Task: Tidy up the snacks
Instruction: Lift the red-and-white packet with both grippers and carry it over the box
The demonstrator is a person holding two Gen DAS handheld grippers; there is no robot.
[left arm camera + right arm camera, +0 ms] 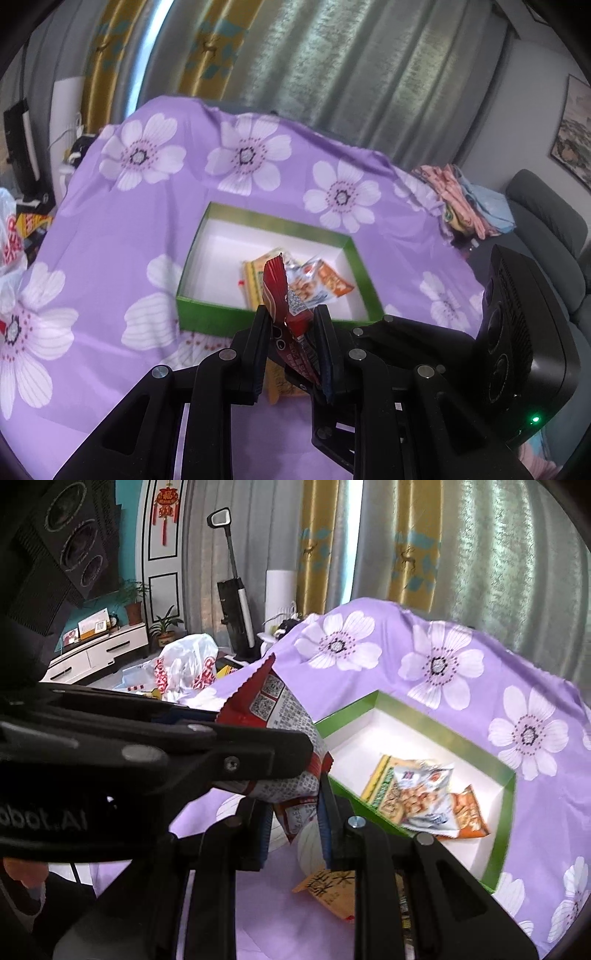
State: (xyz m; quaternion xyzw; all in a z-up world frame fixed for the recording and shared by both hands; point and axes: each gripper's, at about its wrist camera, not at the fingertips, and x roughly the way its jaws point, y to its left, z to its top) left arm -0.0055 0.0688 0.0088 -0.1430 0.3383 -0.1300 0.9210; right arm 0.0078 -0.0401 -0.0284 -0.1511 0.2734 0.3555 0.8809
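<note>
We count one green box (207, 325) on the purple flower cloth (110, 229). Inside the box we see three snack packs: one yellow-green pack (380, 779), one silver pack (421, 790) and one orange pack (471, 816). One red snack pack (277, 291) is up in the air, held between the two grippers. One more orange pack (332, 890) lies on the cloth outside the box. That makes five snack packs, though maybe more hide behind the black gripper arms. We count two grippers: the left gripper (291, 317) and the right gripper (295, 812). There is one white plastic bag (188, 664) at the side.
</note>
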